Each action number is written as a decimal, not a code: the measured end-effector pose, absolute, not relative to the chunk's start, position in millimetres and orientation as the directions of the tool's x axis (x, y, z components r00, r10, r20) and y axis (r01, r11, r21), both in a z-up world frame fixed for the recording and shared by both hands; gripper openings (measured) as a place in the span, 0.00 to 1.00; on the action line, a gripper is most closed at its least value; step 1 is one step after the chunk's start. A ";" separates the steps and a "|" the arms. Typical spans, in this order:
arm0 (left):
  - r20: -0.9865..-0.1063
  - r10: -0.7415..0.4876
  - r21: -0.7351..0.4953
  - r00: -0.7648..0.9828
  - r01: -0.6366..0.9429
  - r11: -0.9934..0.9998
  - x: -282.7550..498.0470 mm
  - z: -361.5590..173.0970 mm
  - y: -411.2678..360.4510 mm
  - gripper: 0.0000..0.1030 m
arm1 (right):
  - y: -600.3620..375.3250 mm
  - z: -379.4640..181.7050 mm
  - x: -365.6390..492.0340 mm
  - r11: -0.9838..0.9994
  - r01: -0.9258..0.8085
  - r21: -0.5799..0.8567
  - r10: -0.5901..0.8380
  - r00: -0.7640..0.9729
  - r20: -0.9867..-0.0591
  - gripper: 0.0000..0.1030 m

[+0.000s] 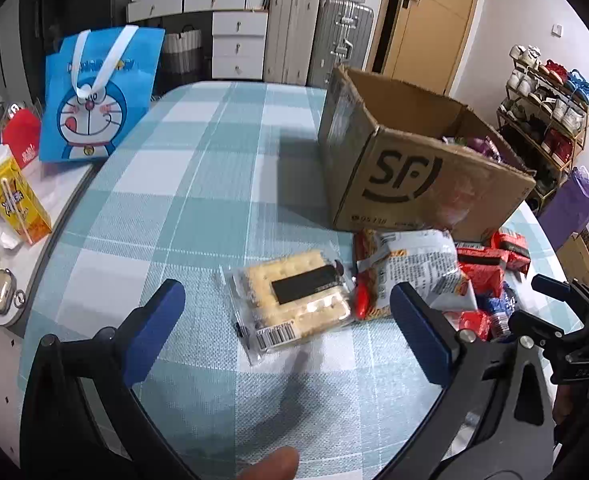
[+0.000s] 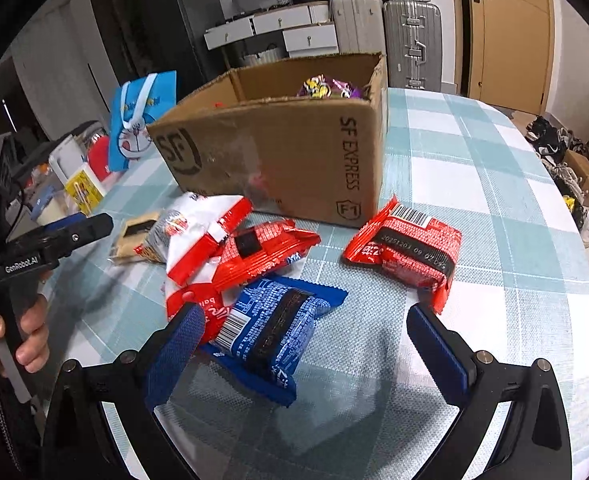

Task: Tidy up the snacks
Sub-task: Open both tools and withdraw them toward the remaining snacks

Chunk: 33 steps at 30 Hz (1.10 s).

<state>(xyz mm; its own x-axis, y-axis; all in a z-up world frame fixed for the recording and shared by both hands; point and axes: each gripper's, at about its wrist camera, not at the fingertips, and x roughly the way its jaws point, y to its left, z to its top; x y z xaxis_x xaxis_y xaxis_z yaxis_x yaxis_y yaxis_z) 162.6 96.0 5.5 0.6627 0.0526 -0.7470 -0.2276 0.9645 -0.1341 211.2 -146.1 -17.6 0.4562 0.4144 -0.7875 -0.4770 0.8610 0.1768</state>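
My left gripper [image 1: 286, 312]: fingers wide apart, empty, over the cracker pack [image 1: 292, 300], clear wrap, black label, lying flat between them. My right gripper [image 2: 302, 340]: fingers spread, empty; blue snack pack [image 2: 272, 336] just ahead at 11 o'clock. Red packs [image 2: 404, 246] beyond. Open cardboard box [image 2: 286, 152] at 12, on the blue-checked tablecloth [image 2: 494, 184]. Suitcases [image 2: 412, 40] against the far wall.
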 end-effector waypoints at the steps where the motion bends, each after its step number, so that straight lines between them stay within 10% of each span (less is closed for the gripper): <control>1: -0.750 0.051 -0.135 0.659 -0.228 0.964 163.4 3.9 97.2 0.99 | -145.6 -19.1 211.9 0.863 -0.475 0.172 0.408 0.456 -0.791 0.99; 33: -0.822 0.037 -0.147 0.569 -0.274 0.950 205.3 -34.8 109.0 0.99 | -148.2 -34.1 213.7 0.895 -0.441 0.072 0.308 0.491 -0.815 0.99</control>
